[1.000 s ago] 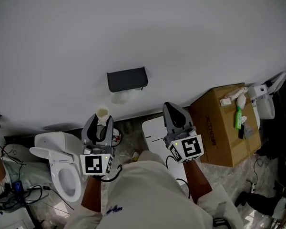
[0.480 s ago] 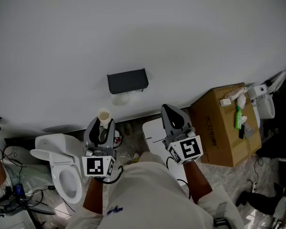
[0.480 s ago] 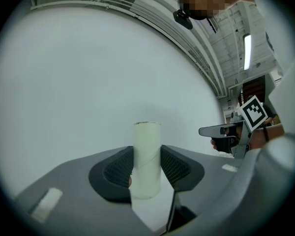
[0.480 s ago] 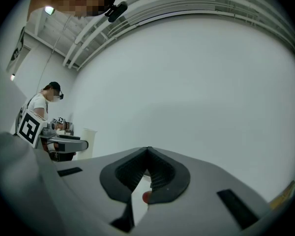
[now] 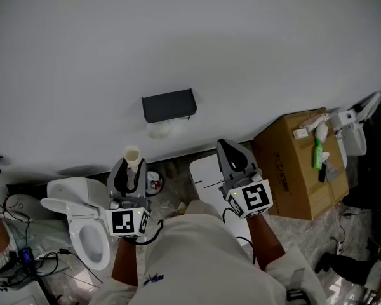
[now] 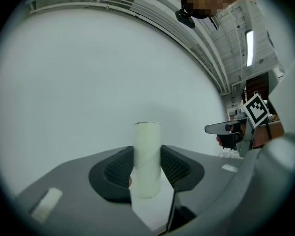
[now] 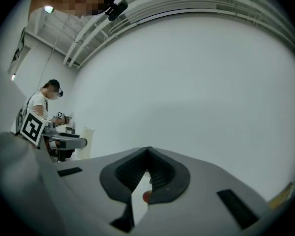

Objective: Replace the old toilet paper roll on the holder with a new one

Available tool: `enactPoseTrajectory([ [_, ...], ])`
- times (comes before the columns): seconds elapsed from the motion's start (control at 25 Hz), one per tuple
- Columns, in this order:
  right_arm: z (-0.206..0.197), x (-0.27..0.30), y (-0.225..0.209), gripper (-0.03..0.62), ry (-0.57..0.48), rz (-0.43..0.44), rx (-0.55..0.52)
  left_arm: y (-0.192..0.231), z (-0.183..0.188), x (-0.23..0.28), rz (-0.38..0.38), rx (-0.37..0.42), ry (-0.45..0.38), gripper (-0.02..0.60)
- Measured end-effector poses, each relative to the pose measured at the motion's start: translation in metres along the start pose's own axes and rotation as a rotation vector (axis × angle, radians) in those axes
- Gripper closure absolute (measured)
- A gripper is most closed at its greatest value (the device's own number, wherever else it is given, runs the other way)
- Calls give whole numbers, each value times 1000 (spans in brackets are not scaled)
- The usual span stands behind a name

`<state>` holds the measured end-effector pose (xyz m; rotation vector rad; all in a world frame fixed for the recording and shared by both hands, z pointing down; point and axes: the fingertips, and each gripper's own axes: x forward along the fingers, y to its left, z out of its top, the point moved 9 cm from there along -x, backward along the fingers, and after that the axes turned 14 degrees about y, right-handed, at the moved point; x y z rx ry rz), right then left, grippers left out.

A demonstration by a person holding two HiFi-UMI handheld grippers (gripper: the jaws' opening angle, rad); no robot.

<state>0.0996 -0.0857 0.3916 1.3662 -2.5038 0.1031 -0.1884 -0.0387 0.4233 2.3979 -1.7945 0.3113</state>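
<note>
A black toilet paper holder (image 5: 169,105) hangs on the white wall, with a pale rounded shape (image 5: 157,129) just under it that I cannot make out. My left gripper (image 5: 128,170) is below and left of the holder, well apart from it. It is shut on a bare cardboard tube (image 5: 133,156) that stands upright. In the left gripper view the tube (image 6: 147,156) sits between the two pads. My right gripper (image 5: 230,148) is level, below and right of the holder, shut with nothing in it (image 7: 148,154).
A white toilet (image 5: 82,224) stands at the lower left, with cables beside it. A cardboard box (image 5: 292,170) at the right carries a green bottle (image 5: 317,156) and small white items. A white panel (image 5: 206,170) lies on the floor under the right gripper.
The left gripper with the tube has drifted slightly to the left in the head view. The right gripper has kept still.
</note>
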Motion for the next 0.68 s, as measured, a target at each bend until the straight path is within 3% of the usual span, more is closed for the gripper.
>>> enactPoseTrajectory([
  [0.68,5,0,15,591,7,30,-105,-3,-3,-6,-13,-5,4,405],
])
